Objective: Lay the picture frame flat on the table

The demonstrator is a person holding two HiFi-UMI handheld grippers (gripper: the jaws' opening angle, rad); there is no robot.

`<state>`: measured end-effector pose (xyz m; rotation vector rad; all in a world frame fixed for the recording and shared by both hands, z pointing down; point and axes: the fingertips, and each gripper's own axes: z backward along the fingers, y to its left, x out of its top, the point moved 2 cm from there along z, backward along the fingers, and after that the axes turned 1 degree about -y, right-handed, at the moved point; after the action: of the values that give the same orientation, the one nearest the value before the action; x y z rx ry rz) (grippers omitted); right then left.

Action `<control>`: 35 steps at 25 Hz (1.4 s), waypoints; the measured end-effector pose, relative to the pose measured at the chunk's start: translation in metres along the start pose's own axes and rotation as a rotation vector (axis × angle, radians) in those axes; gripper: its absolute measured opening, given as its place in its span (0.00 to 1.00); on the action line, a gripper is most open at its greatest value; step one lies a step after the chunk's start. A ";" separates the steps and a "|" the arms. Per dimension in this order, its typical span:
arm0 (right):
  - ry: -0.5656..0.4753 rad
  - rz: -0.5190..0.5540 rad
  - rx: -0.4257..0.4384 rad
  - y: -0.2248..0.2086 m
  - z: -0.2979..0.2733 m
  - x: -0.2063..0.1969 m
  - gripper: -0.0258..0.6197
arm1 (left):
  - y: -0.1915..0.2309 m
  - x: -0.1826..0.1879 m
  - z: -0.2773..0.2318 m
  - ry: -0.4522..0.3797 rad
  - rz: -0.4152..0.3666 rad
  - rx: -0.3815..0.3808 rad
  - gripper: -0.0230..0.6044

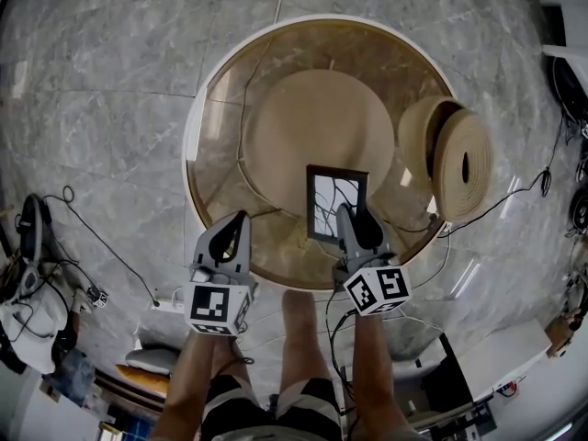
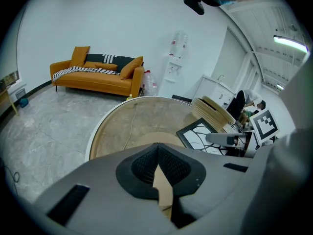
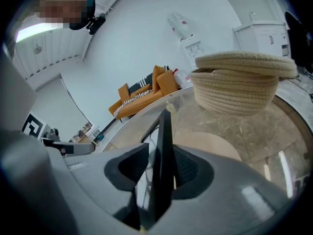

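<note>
A black picture frame with a branch-pattern print sits on the round glass table, near its front edge. In the left gripper view the picture frame lies low and tilted; whether it rests fully on the glass I cannot tell. My right gripper reaches over its near right corner. In the right gripper view the frame's black edge stands between the jaws of the right gripper, with a gap beside the left pad. My left gripper hovers left of the frame, and the left gripper view shows the left gripper shut and empty.
A woven rope basket rests at the table's right side, close behind the frame. A tan round base shows beneath the glass. Cables and gear lie on the floor at left. An orange sofa stands by the far wall.
</note>
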<state>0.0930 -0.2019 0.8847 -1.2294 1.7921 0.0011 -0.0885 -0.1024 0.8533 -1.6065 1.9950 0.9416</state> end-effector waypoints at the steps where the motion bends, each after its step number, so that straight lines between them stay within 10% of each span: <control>1: 0.004 -0.008 -0.005 -0.002 0.000 -0.001 0.25 | -0.001 -0.001 -0.001 0.004 0.000 -0.001 0.06; 18: 0.046 -0.018 -0.076 -0.017 0.010 -0.007 0.48 | -0.012 -0.001 0.010 0.015 -0.002 -0.005 0.06; 35: -0.002 0.129 -0.077 0.028 0.059 0.058 0.26 | -0.033 0.084 0.061 -0.090 -0.089 -0.011 0.06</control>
<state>0.1091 -0.2030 0.7990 -1.1653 1.8814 0.1464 -0.0842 -0.1197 0.7462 -1.6154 1.8454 0.9749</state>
